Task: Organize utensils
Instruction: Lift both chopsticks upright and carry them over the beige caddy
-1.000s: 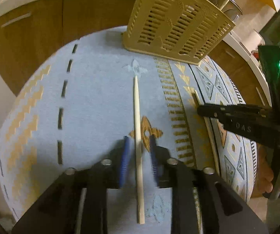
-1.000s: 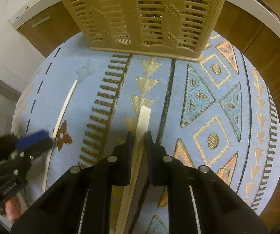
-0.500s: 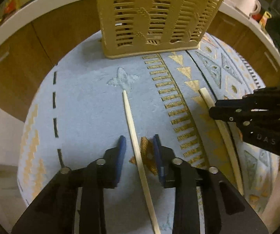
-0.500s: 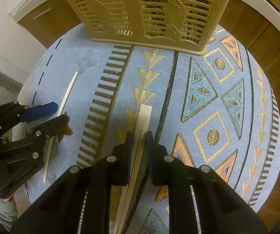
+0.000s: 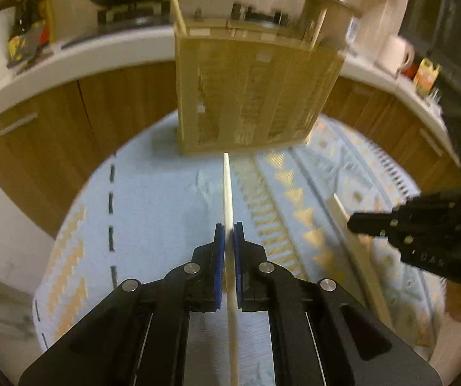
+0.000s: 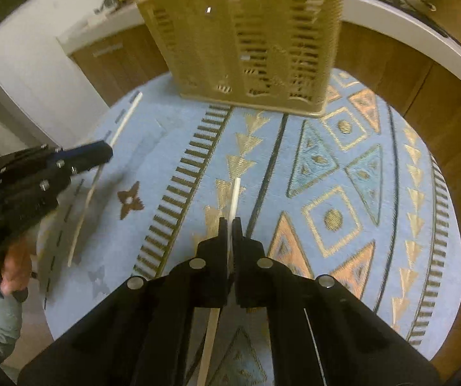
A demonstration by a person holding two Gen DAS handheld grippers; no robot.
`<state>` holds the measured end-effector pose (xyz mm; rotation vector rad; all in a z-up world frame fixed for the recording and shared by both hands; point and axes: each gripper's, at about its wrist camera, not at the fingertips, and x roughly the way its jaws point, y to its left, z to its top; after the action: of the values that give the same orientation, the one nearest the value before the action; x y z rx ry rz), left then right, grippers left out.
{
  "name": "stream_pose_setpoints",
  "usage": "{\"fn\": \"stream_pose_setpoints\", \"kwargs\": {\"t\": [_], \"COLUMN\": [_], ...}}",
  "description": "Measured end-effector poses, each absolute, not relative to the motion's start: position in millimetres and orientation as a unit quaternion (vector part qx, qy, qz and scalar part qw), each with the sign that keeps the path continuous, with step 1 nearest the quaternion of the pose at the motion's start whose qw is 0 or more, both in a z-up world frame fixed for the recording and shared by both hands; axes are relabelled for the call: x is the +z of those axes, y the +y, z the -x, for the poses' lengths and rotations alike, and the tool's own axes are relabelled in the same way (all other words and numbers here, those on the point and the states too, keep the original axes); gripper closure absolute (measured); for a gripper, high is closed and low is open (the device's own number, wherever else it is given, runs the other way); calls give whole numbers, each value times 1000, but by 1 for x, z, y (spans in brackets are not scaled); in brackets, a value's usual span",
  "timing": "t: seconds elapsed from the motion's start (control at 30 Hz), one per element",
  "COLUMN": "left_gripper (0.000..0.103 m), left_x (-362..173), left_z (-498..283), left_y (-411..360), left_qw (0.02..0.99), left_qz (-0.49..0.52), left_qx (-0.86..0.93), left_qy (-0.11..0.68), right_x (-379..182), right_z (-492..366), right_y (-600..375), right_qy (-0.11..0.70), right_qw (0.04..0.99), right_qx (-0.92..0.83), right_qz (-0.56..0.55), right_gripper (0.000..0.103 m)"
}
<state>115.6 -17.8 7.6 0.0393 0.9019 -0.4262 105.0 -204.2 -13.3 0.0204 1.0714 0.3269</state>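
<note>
**A:** Start from the left. What has the left gripper (image 5: 227,234) got?

**B:** Its blue pads (image 5: 219,241) are closed down to a thin gap on a pale chopstick (image 5: 228,193). The stick runs forward between them, its tip aimed at the foot of the slotted utensil basket (image 5: 253,96), and it looks lifted off the patterned blue mat (image 5: 153,212).

**A:** And the right side?

**B:** The right gripper (image 6: 230,225) is pinched just as narrowly on a second chopstick (image 6: 234,197), which juts out a short way over the mat and trails back under the fingers. The basket stands upright at the far edge of the mat, with a stick or two already poking above its rim.

**A:** What could spoil it from here?

**B:** I judge both grips are thin pinches on smooth, round, long sticks, so either one may pivot or slide once tilted upright. The left stick sticks out far, so its tip could strike the basket wall, not clear the rim, and nudge the light basket over. With two grippers converging on one opening, they could also knock each other.
</note>
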Motion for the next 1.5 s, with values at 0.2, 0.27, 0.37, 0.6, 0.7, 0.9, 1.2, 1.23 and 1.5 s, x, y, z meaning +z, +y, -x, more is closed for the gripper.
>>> {"fn": "stream_pose_setpoints", "kwargs": {"t": [0.2, 0.27, 0.37, 0.6, 0.7, 0.9, 1.2, 1.23, 1.5], "left_gripper": [100, 100, 100, 99, 99, 99, 99, 99, 99], "left_x": [23, 22, 19, 12, 9, 6, 33, 43, 103], "left_z": [-104, -103, -106, -108, -110, -113, -111, -109, -97], "left_y": [-7, -12, -21, -18, -17, -16, -9, -7, 7], "left_qw": [885, 886, 886, 884, 882, 882, 901, 906, 932], "left_qz": [-12, -9, -10, -5, 2, 4, 21, 25, 70], "left_qx": [-208, -208, -208, -212, -218, -223, -228, -229, -241], "left_qy": [416, 415, 414, 416, 417, 415, 369, 355, 262], "right_x": [-3, -1, -4, -33, -38, -38, 1, 12, 78], "right_z": [-98, -100, -109, -138, -150, -160, -121, -110, -37], "right_y": [-215, -209, -197, -215, -209, -176, -179, -183, -227], "right_qy": [495, 494, 500, 583, 600, 589, 510, 489, 318], "right_qw": [854, 854, 855, 803, 793, 806, 855, 866, 939], "right_qx": [156, 159, 135, 100, 87, 43, 88, 96, 121], "right_qz": [-24, -26, -18, -64, -58, 43, 37, 32, -39], "right_gripper": [101, 101, 100, 74, 75, 88, 92, 92, 92]}}
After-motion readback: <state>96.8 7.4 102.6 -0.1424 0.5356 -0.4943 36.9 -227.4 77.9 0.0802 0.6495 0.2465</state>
